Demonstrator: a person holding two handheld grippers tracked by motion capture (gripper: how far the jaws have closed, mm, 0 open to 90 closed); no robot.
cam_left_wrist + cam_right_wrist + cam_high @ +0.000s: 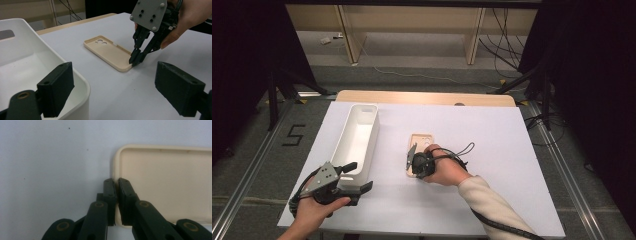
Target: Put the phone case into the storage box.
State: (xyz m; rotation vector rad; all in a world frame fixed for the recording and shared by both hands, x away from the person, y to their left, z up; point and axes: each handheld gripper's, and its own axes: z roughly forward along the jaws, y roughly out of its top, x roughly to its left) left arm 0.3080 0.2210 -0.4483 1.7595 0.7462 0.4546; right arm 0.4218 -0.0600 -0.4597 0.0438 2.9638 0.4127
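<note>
Phone case (pixel 110 52) rim pinched in R gripper (pixel 115 185) fingers; L gripper (pixel 357 176) fingers spread; no legible text.

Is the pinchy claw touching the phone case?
Touching: in the right gripper view, the right gripper has its jaws pinched on the rim of the phone case.

Even overhead light fell on the white table cover (pixel 492 200), while the room's sides sank into near-black. Shadows stayed soft and short beneath the white bin (pixel 357 137). The left gripper view rendered its own near jaws soft and slightly blurred. The right gripper view was hazy and grainy, with the cream phone case (pixel 162 185) pale and without glare.
</note>
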